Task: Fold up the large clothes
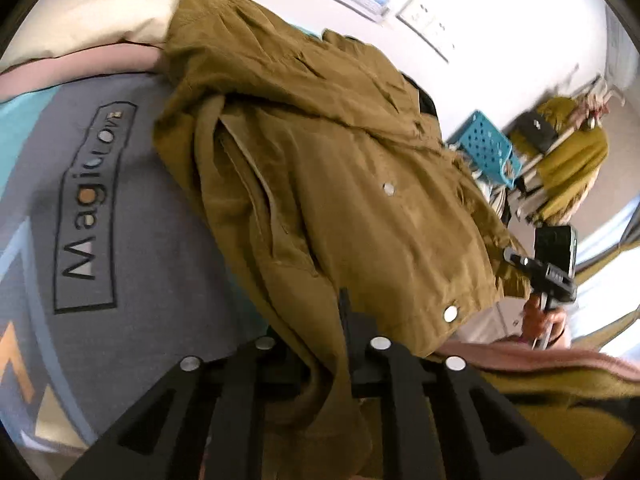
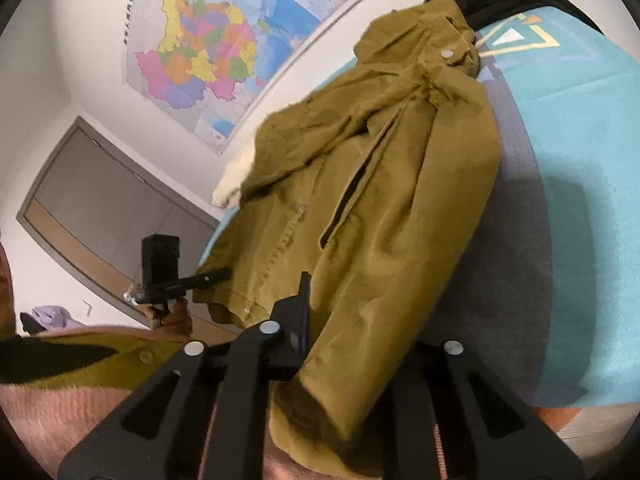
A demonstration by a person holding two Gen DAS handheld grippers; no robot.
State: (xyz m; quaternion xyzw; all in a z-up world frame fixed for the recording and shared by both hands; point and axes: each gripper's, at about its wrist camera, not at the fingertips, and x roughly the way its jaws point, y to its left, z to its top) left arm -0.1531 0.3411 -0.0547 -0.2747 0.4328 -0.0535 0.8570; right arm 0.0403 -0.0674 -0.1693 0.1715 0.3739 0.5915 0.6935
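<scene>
White walls close off the room, one carrying a large coloured map [image 2: 224,48], and below them lies a bed [image 1: 80,208] under a grey and turquoise printed cover with a cream pillow [image 1: 100,12] at its far end. Spread along that cover is the task's garment, a mustard-brown cotton jacket with silver snap buttons [image 1: 320,184], its collar toward the pillow and its hem toward the person.

Both tools have hold of the hem end. The left hand-held gripper [image 1: 344,360] is clenched on the jacket's lower edge, the fabric bunching between its black fingers. The right hand-held gripper [image 2: 306,344] is likewise clamped onto cloth at a sleeve or side panel near the hem; from the left camera its body shows at the jacket's other corner, so the two grips are well apart.

By my reading, the step in hand is the grasp before a fold. Next, both corners probably want lifting together and carrying toward the collar, keeping the hem taut so the loose sleeve does not drag or twist underneath.
</scene>
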